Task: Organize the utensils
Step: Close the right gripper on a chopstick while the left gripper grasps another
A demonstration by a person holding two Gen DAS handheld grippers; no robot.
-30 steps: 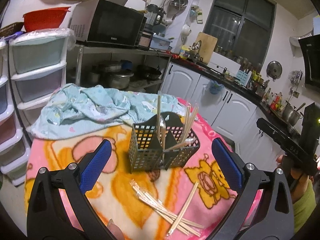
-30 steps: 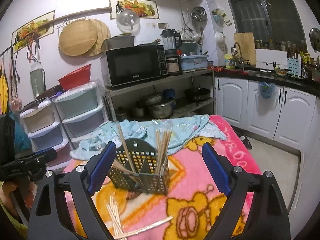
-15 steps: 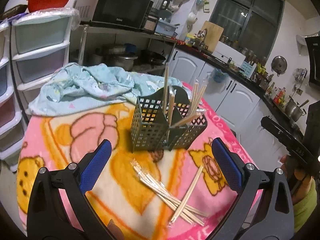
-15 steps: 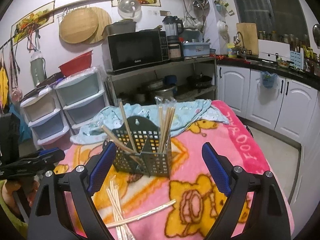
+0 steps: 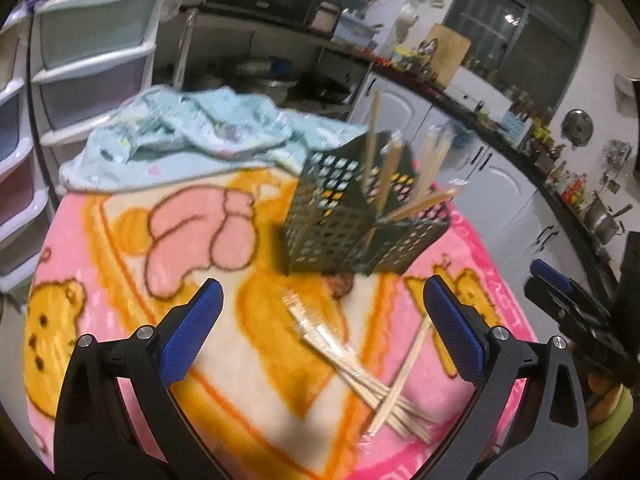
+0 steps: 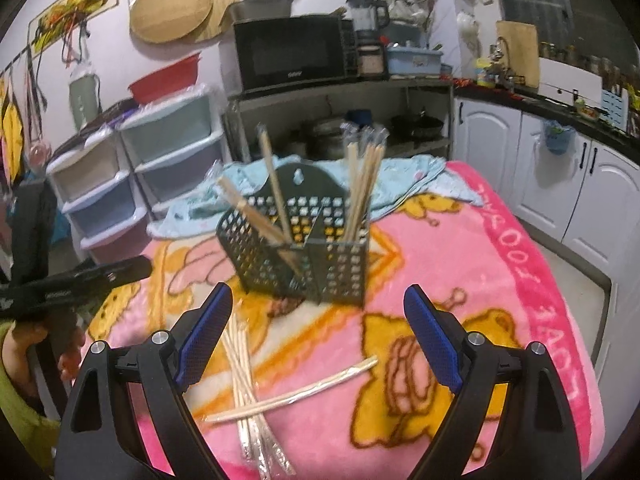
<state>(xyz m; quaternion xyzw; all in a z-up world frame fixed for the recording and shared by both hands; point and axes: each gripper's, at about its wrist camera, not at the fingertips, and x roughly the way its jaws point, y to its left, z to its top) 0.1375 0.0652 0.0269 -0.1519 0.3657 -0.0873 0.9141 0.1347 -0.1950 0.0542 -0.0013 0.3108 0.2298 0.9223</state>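
blue pads of the left gripper (image 5: 320, 312) spread wide, nothing between them, hovering over the pink cartoon blanket (image 5: 120, 240). right gripper (image 6: 318, 318) likewise wide open and empty, its blue fingers (image 6: 428, 336) apart above the same blanket. just beyond the left fingertips: loose wooden chopsticks (image 5: 360, 376), some in clear plastic sleeves, lying in a fanned bundle on the blanket, one single stick crossing the rest at an angle. same bundle in the right view (image 6: 248, 392), near the left pad, with the crossing stick (image 6: 296, 392) stretching toward the middle of the gap. farther out, near the middle of the blanket: dark perforated utensil holder (image 6: 304, 252) with compartments, standing upright, several chopsticks (image 6: 362, 188) upright in the right-hand section, two more leaning in the left-hand one. behind the holder, crumpled light blue cloth (image 5: 192, 136) at the far edge of the blanket. at the side, plastic drawer units (image 6: 160, 168); beyond, metal shelf with a black microwave (image 6: 288, 52), white cabinets (image 6: 560, 184) under a dark counter. image somewhat blurred.
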